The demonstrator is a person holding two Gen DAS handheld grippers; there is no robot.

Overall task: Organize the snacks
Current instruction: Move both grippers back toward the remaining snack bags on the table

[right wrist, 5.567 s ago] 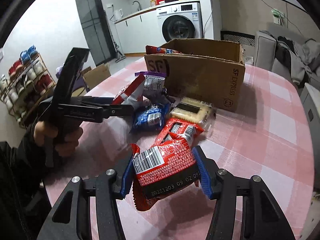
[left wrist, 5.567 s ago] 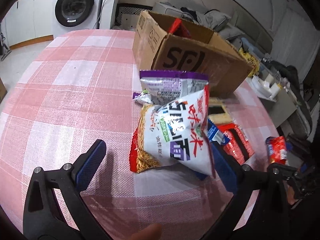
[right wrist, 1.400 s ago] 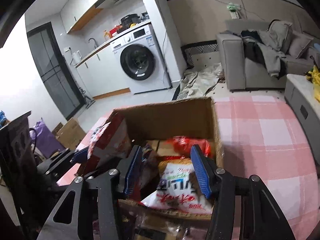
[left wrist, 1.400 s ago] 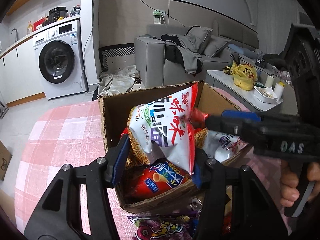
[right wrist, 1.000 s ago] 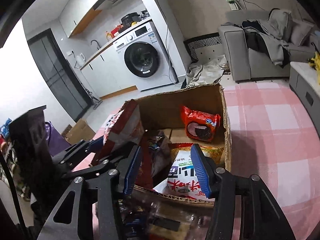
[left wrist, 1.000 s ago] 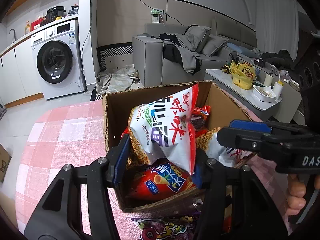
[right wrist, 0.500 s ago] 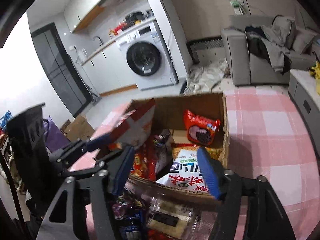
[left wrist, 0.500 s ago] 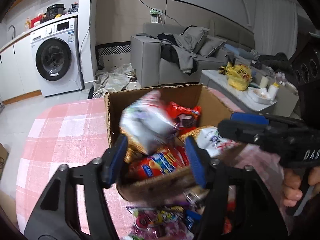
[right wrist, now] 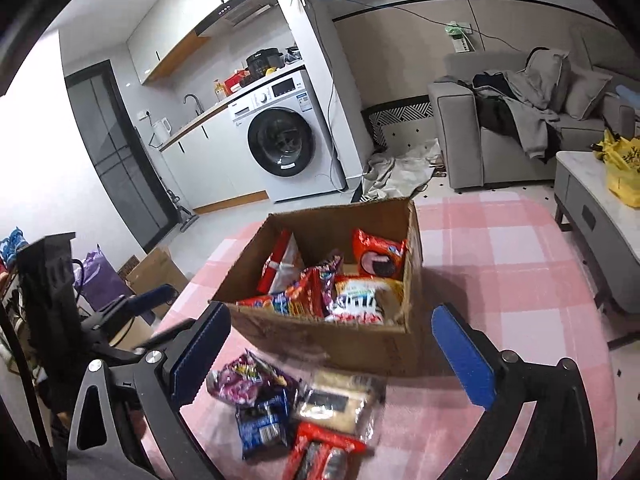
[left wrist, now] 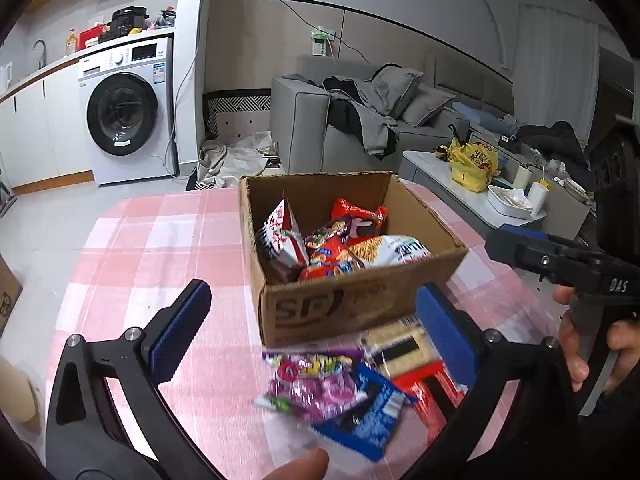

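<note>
Our left gripper (left wrist: 310,316) and right gripper (right wrist: 332,346) have just been opening; both gape wide, nothing between them. The cardboard box (left wrist: 360,304) of snacks sits at twelve o'clock, four loose packets (right wrist: 296,412) at six.

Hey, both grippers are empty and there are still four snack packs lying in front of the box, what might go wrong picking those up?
1. The purple candy bag, blue packet, clear-wrapped cracker pack and red packet overlap, so wide jaws may pinch two at once.
2. The left gripper and right gripper, jaws just opened, flank the same pile and might collide.
3. The cardboard box already looks heaped; more packs may slide out.
</note>
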